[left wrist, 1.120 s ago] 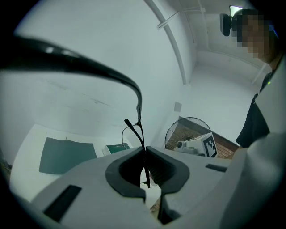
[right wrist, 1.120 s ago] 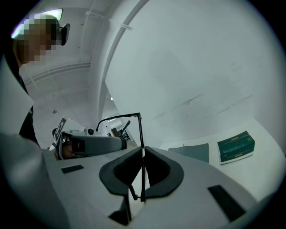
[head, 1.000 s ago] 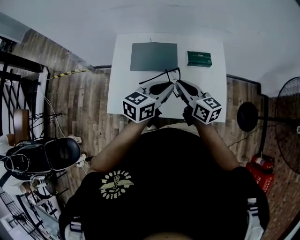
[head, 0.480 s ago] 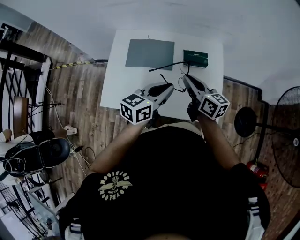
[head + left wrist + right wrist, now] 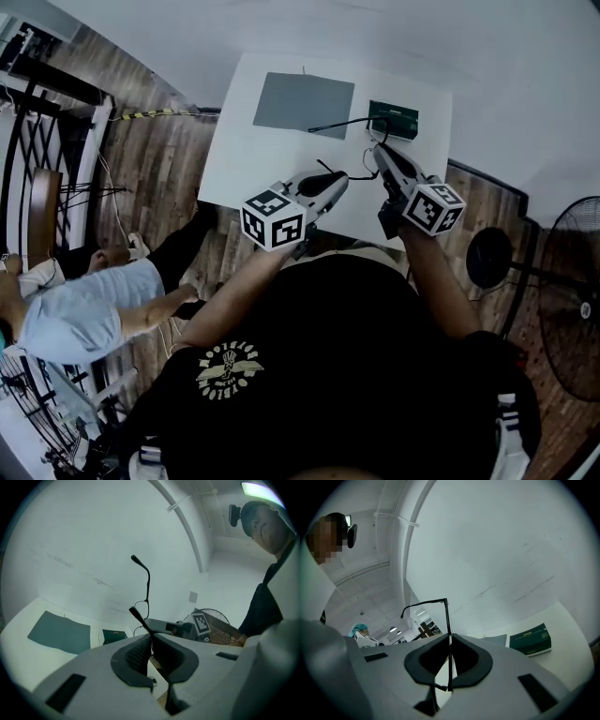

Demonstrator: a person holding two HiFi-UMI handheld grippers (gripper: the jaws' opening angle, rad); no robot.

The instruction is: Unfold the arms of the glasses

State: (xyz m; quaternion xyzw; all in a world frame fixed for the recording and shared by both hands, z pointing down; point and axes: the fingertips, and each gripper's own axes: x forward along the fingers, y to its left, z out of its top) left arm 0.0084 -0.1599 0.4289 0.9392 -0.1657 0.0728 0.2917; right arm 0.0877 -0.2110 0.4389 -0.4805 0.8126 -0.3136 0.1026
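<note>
glasses (image 5: pixel 339 125) gripped by left tongs (image 5: pixel 345 175), right tongs (image 5: pixel 378 150)

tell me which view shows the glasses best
The left gripper view: the glasses show one arm pinched in the left tongs, a lens rim and the other arm standing up. The right gripper view shows only a thin edge and one arm; the head view shows them whole but tiny.
</note>
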